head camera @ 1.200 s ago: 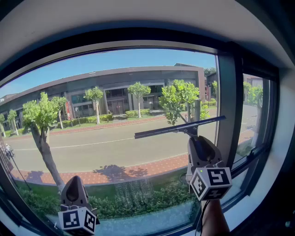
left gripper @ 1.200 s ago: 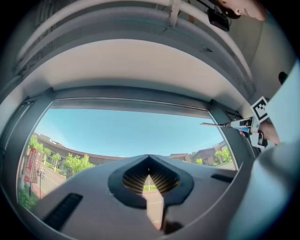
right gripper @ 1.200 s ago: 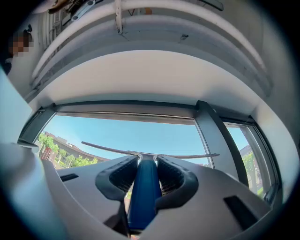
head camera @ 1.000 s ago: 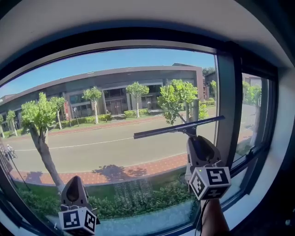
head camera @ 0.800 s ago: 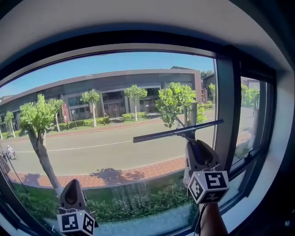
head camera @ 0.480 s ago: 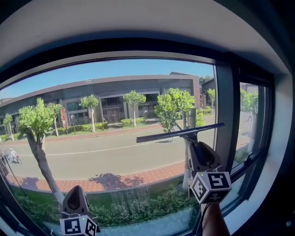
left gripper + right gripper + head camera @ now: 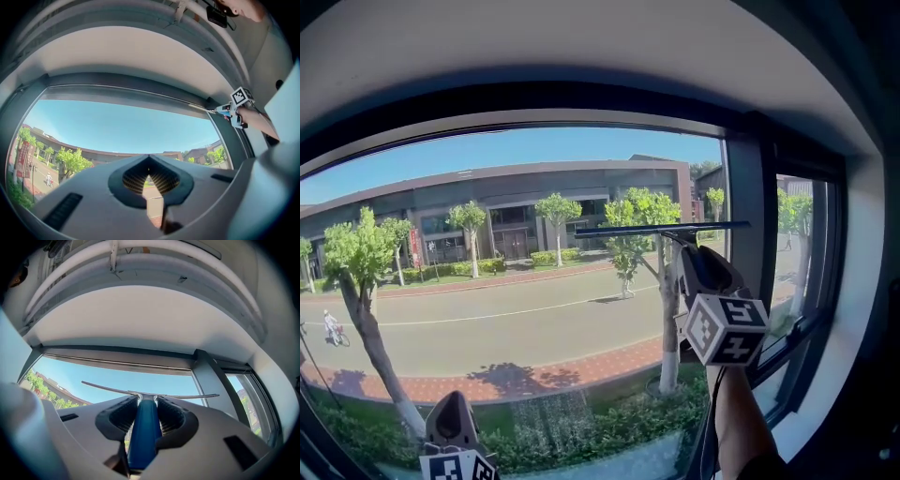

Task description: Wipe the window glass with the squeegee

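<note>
The squeegee's thin dark blade [image 7: 661, 228] lies level against the window glass [image 7: 506, 281], high at its right side next to the frame post. My right gripper [image 7: 694, 253] is below it, shut on the squeegee's blue handle [image 7: 143, 432]. In the right gripper view the blade [image 7: 150, 393] spans the glass just past my right gripper [image 7: 144, 405]. My left gripper [image 7: 453, 405] hangs low at the bottom left, apart from the glass. In its own view the left gripper [image 7: 149, 176] has its jaws together with nothing between them.
A dark frame post [image 7: 742, 234] stands right of the blade, with a narrower side pane [image 7: 792, 253] beyond it. The white ceiling recess [image 7: 581, 56] hangs over the window top. The person's forearm [image 7: 736, 422] rises from the lower right. Street, trees and a building lie outside.
The right gripper has carried the squeegee up the glass, and the blade has gone from tilted to level. The left gripper has sunk toward the bottom edge of the head view.
</note>
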Available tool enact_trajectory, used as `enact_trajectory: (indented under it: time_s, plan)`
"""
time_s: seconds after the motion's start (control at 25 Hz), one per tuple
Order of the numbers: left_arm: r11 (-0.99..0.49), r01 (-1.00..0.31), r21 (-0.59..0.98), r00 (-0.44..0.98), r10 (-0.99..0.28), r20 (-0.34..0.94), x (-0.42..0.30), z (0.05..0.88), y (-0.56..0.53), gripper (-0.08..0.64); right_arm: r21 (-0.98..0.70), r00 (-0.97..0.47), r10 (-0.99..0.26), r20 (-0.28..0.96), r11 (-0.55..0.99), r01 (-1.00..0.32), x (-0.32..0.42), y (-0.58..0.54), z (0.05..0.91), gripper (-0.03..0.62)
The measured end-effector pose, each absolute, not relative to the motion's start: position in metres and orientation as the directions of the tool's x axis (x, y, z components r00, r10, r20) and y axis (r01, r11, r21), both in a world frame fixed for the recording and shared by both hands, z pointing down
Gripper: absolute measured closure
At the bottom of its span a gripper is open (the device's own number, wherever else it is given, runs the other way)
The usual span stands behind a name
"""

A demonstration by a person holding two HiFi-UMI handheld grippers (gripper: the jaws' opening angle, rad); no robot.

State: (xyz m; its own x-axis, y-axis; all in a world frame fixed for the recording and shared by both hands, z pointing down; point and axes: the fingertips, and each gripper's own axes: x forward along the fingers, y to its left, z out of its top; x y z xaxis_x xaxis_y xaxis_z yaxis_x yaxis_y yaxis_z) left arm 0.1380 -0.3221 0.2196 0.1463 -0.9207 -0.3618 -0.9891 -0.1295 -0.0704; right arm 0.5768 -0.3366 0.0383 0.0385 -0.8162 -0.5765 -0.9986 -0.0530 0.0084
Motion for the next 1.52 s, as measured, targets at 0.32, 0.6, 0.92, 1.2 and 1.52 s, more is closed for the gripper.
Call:
enact_trajectory:
  time_s: [0.32, 0.6, 0.92, 1.2, 1.52]
  plan:
    - [-0.114, -0.991, -0.063, 0.129, -0.926, -0.355, 0.152, 0.22, -0.343, 0.558, 0.022, 0.029, -0.786, -0.617, -0.054, -0.998, 0.599, -0.384, -0.045, 0.462]
    - [-0.099, -0.993, -0.06, 0.113, -0.938, -0.329, 0.164, 0.233, -0.361, 0.558, 0.058, 0.036, -0.754, -0.655, -0.098, -0.993, 0.599, -0.402, -0.105, 0.462]
    - [-0.143, -0.986, -0.084, 0.166, -0.857, -0.487, 0.181, 0.116, -0.385, 0.558, 0.022, 0.06, -0.75, -0.659, -0.099, -0.995, 0.604, -0.408, -0.126, 0.462]
    - [-0.203, -0.957, -0.208, 0.286, -0.79, -0.542, 0.242, -0.023, -0.412, 0.558, 0.007, 0.058, -0.758, -0.649, -0.082, -0.997, 0.602, -0.415, -0.123, 0.46]
    - [-0.264, -0.948, -0.176, 0.316, -0.754, -0.576, 0.278, -0.048, -0.426, 0.558, 0.038, 0.023, -0.756, -0.654, -0.063, -0.997, 0.6, -0.413, -0.128, 0.46]
